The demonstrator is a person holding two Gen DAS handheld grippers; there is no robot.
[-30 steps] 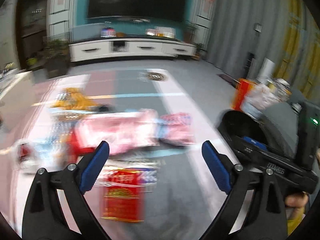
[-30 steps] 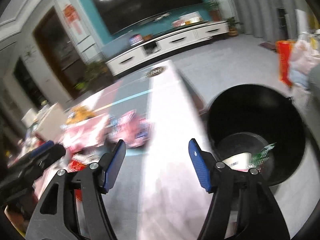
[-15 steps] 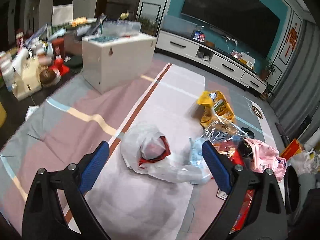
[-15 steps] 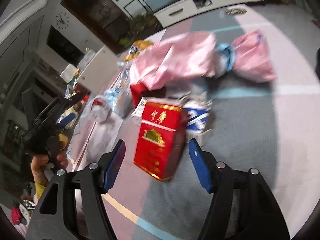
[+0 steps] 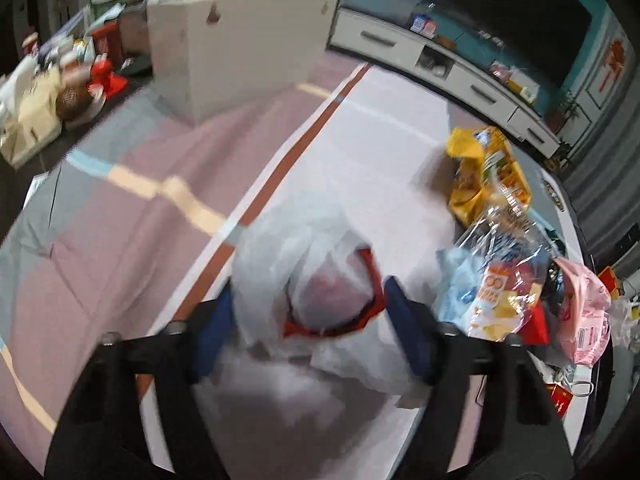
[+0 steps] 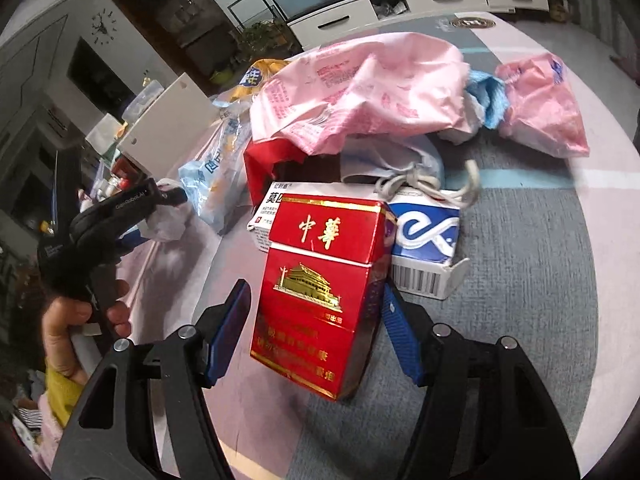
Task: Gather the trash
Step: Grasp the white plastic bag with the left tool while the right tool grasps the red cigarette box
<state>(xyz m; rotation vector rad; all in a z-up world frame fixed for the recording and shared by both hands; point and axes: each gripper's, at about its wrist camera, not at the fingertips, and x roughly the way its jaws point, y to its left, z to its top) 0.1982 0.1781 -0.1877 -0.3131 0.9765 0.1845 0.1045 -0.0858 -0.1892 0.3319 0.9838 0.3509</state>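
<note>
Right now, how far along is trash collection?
Early. Nothing visibly binned; no bin is in view. In hand: left gripper straddles the white plastic bag, right gripper straddles the red cigarette pack; neither looks clamped. Left: pink bag, blue-white box, yellow snack bag on the rug.

Both tools share one build: the black plastic left gripper point(image 5: 308, 332) and black plastic right gripper point(image 6: 314, 336) carry ribbed blue finger pads point(image 6: 228, 338) and round silver screws. White lettering marks the left gripper's body; a bare-skinned hand point(image 6: 76, 320) with a yellow sleeve grips it.
</note>
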